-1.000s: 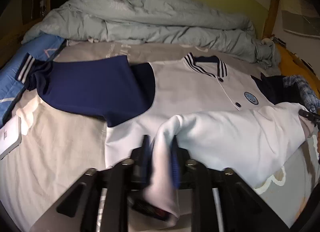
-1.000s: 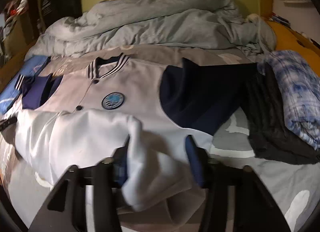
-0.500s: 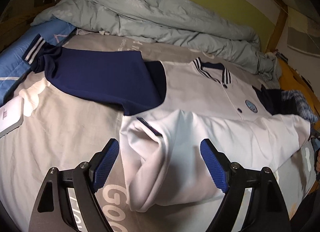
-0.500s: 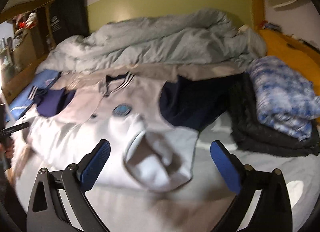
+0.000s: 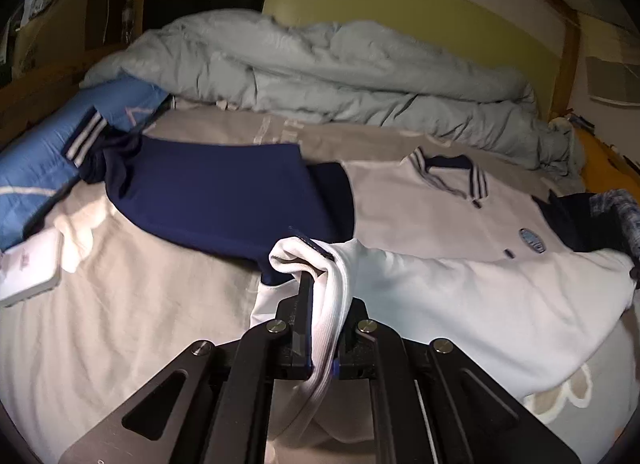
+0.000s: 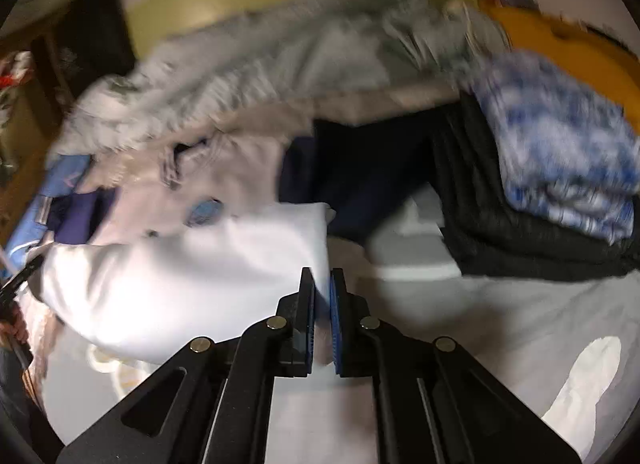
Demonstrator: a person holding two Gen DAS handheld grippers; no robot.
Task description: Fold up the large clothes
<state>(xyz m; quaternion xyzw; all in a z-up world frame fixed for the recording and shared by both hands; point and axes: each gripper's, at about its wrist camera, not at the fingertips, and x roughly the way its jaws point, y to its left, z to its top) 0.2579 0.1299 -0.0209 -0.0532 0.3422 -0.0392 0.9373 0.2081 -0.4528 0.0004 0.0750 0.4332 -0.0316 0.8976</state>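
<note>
A white varsity jacket (image 5: 436,220) with navy sleeves (image 5: 216,192) and a striped collar lies face up on the bed. Its bottom hem is folded up over the body as a white band (image 5: 480,304). My left gripper (image 5: 322,320) is shut on the left corner of that folded hem, which bunches up between the jaws. In the blurred right wrist view, my right gripper (image 6: 322,304) is shut on the right corner of the white fold (image 6: 192,276). The jacket's blue chest badge (image 6: 204,210) shows above the fold.
A crumpled grey duvet (image 5: 328,68) fills the back of the bed. A blue pillow (image 5: 36,160) and a white flat object (image 5: 28,268) lie at the left. Folded black (image 6: 520,220) and blue-white (image 6: 560,160) clothes are stacked at the right. The grey sheet (image 5: 120,324) lies underneath.
Half a second ago both grippers were open above the dropped hem. Now both have closed on the folded hem's corners again, and the right view is moving fast.
</note>
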